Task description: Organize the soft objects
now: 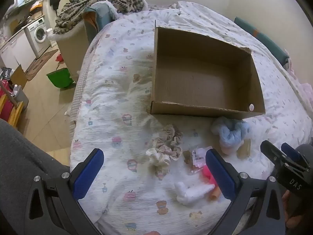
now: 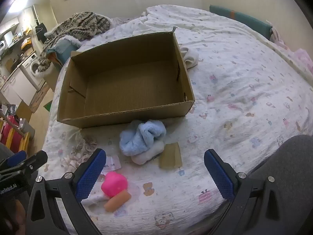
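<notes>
Both hand-held grippers, left and right, hung jaws apart, empty, above the bed. Left to right: beige scrunchies, pink toy, blue fluffy sock, all before the empty cardboard box. Best to pinch each mid-bulk, lift clear of the box wall.
</notes>
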The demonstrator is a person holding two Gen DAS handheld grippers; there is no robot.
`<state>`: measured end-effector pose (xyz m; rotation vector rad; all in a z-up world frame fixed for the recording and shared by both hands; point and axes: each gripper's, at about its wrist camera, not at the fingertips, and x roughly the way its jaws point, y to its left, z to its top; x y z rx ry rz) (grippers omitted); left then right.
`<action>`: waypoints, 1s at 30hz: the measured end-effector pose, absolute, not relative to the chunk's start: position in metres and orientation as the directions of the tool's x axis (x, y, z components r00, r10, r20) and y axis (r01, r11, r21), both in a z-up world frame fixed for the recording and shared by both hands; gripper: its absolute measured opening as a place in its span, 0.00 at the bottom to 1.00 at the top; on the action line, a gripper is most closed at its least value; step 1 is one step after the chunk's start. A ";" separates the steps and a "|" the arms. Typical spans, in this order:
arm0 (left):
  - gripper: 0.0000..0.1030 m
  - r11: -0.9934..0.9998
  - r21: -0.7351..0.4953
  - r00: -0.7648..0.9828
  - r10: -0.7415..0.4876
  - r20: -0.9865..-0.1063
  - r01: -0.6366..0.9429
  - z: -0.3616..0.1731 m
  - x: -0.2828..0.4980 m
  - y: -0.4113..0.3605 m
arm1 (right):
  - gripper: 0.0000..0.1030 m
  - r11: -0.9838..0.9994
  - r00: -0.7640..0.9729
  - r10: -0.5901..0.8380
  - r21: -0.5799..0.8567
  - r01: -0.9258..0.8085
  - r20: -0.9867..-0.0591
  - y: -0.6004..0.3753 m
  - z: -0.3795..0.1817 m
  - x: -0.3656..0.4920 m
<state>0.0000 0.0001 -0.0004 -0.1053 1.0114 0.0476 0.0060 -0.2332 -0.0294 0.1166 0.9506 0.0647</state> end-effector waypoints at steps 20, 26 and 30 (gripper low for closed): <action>1.00 0.993 -0.062 0.515 0.000 -0.857 -0.103 -0.003 0.002 0.002 | 1.00 0.993 0.580 0.103 0.121 -0.007 -0.808 -0.231 -0.030 0.005; 1.00 0.993 -0.058 0.515 0.003 -0.857 -0.103 -0.003 0.001 0.001 | 1.00 0.993 0.580 0.102 0.120 -0.008 -0.808 -0.231 -0.030 0.005; 1.00 0.993 -0.057 0.514 0.004 -0.858 -0.104 -0.003 0.001 0.000 | 1.00 0.993 0.579 0.102 0.120 -0.007 -0.809 -0.232 -0.030 0.005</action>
